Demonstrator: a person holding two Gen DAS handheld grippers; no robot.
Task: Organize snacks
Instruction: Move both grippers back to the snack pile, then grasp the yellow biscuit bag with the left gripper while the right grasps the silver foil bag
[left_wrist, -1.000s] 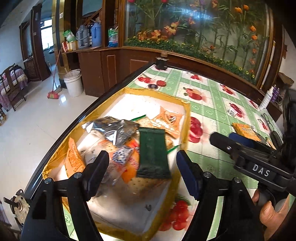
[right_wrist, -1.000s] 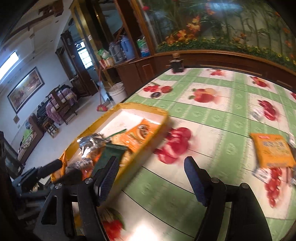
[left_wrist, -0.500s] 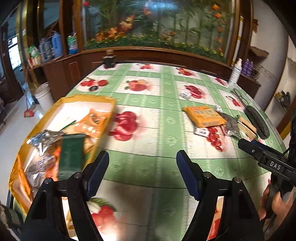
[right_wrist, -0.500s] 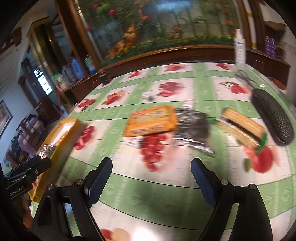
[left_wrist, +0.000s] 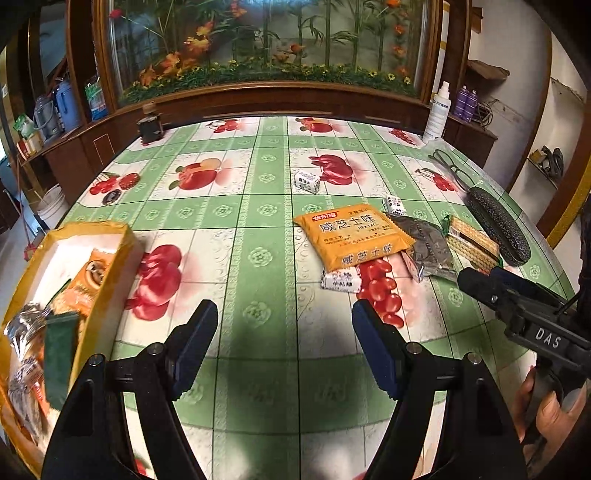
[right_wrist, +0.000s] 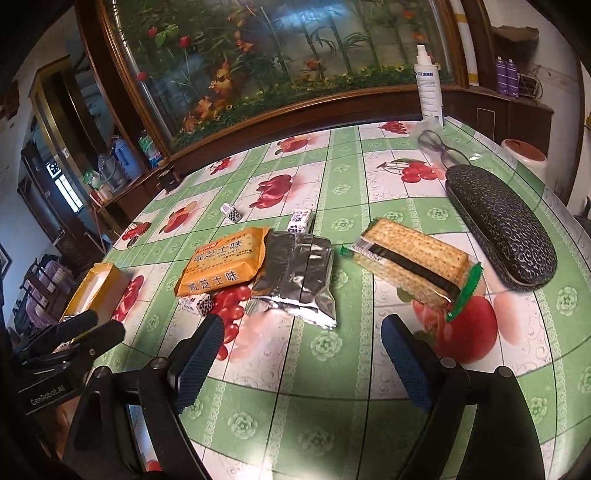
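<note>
My left gripper (left_wrist: 283, 314) hangs open and empty over the green fruit-print tablecloth. To its left is the yellow box (left_wrist: 110, 236) with several snack packets in it. My right gripper (right_wrist: 303, 328) is open too, with nothing between its fingers, just short of a silver foil packet (right_wrist: 295, 277). Left of the foil lies an orange biscuit pack (right_wrist: 225, 258), and to the right a clear cracker pack (right_wrist: 410, 258). Small black-and-white candies (right_wrist: 195, 303) lie around them. In the left wrist view the right gripper (left_wrist: 480, 280) points at the same pile, near the orange pack (left_wrist: 354, 232).
A black glasses case (right_wrist: 498, 225), a pair of glasses (right_wrist: 439, 147) and a white spray bottle (right_wrist: 428, 88) stand along the table's right and far side. A small dark object (left_wrist: 149, 127) sits at the far left corner. A wooden cabinet backs the table.
Both views have swung right, from the yellow box to the loose snacks on the table. The right gripper's jaws have spread wider. The left gripper stays open.
</note>
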